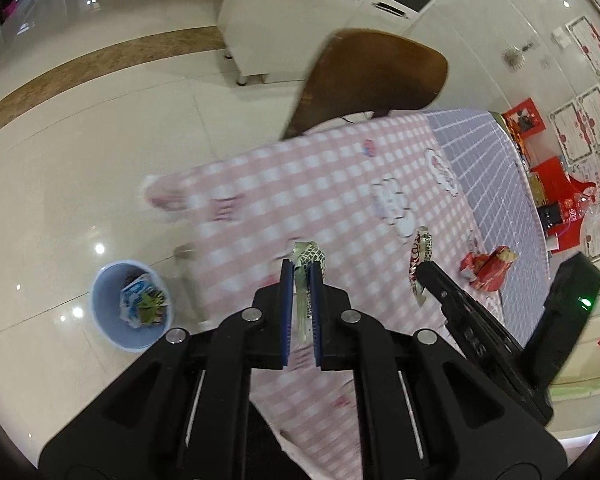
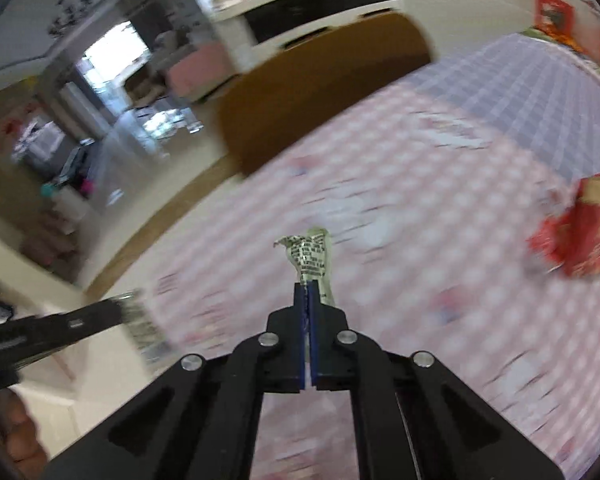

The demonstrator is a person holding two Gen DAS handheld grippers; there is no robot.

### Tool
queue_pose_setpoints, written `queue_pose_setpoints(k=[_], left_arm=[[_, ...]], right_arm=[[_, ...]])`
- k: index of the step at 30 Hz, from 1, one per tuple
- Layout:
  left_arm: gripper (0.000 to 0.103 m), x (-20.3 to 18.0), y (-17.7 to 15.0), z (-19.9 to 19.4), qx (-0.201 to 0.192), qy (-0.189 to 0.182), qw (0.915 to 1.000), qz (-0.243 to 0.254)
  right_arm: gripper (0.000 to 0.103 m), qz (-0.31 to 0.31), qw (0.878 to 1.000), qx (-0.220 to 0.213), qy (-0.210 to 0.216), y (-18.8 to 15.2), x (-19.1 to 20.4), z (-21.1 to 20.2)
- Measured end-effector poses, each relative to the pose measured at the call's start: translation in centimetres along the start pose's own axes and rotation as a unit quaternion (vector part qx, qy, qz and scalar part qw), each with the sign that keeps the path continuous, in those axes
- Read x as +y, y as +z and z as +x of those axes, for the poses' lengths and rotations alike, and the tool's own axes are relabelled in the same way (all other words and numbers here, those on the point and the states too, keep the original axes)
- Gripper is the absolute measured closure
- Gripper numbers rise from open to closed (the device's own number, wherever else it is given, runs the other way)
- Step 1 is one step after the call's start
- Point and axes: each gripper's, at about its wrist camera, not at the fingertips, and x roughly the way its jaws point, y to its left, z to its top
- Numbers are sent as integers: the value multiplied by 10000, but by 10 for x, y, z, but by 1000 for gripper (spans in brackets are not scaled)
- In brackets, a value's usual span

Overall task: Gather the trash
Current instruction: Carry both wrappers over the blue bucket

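Wrappers pinched in both my tools: left gripper (image 1: 303, 270) clamps a green-white foil wrapper (image 1: 309, 258), right gripper (image 2: 310, 292) a printed silver wrapper (image 2: 310, 254), bound for the blue plastic bin (image 1: 129, 306)

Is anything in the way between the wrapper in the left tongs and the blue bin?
Nothing visible. The left tongs grip a wrapper above the table edge; the blue bin sits open on the floor, down to the left.

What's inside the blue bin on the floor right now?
The blue bin holds crumpled wrappers, one blue and white, one green. Anything beneath them, and the bin's bottom, is covered.
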Motion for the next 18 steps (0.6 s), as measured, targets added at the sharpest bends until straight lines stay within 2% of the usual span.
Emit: queue_pose_setpoints(k=[7,14,18], left_arm=[[95,83,-16,-50,70,291,9994,-201],[95,153,-33,-86,178,521,9974,-463],[95,175,-36,-97,207,494,9971,-543]], right_arm=[[101,-490,9948,397,801,-42,118,5],[101,-855,9878,667,1120,-75,199,9],[101,-955,9861,715,1158,-90,231,7]])
